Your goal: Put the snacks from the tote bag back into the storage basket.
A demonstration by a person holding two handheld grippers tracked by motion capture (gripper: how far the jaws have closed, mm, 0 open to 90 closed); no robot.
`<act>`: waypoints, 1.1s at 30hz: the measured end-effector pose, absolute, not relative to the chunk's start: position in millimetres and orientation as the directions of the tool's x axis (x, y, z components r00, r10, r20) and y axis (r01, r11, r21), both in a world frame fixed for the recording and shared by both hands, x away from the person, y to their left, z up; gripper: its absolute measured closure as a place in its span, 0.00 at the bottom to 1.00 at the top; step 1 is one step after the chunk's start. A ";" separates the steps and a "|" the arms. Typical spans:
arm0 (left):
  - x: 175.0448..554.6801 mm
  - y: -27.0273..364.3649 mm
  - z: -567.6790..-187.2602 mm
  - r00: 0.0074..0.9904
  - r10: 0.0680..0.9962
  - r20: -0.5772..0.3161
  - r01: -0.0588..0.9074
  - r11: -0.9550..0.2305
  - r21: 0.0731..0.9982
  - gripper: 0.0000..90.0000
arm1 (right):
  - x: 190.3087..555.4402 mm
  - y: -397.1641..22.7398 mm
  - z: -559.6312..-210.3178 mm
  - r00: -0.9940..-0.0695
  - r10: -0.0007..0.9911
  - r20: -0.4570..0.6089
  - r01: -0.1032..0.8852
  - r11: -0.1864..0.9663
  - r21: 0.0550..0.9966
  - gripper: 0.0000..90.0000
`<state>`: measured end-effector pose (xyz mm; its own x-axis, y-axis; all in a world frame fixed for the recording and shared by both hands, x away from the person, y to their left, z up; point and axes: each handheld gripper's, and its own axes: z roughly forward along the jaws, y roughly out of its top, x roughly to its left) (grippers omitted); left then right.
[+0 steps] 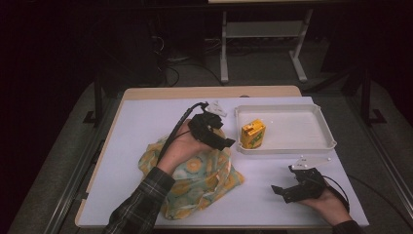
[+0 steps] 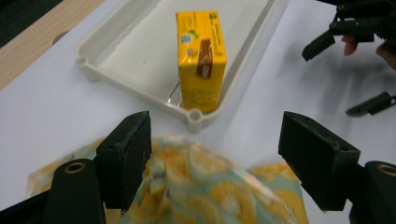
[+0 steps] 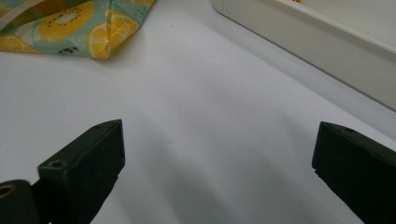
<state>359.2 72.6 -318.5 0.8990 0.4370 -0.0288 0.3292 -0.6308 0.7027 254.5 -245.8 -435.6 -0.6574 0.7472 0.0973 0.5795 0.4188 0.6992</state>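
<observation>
Fruit-print bag (image 2: 205,186), carton's label (image 2: 201,56) legible

So there's a small yellow-orange cardboard juice carton (image 1: 253,134) standing upright in the near-left corner of a shallow white plastic tray (image 1: 321,145). Just left of the tray, a crumpled teal fabric bag with a yellow citrus-slice print (image 1: 197,183) lies slumped.
</observation>
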 end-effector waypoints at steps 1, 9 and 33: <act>357.4 77.2 -318.3 0.896 0.442 -0.030 0.334 -0.629 0.702 0.28 | 254.9 -245.6 -435.4 -0.654 0.750 0.100 0.583 0.415 0.698 0.02; 344.1 117.0 -318.7 0.882 0.470 -0.030 0.352 -0.617 0.704 0.28 | 256.1 -246.2 -431.5 -0.660 0.746 0.095 0.573 0.418 0.705 0.02; 293.5 213.1 -343.5 0.829 0.557 -0.048 0.418 -0.561 0.714 0.25 | 291.1 -253.0 -397.2 -0.679 0.721 0.136 0.565 0.396 0.723 0.71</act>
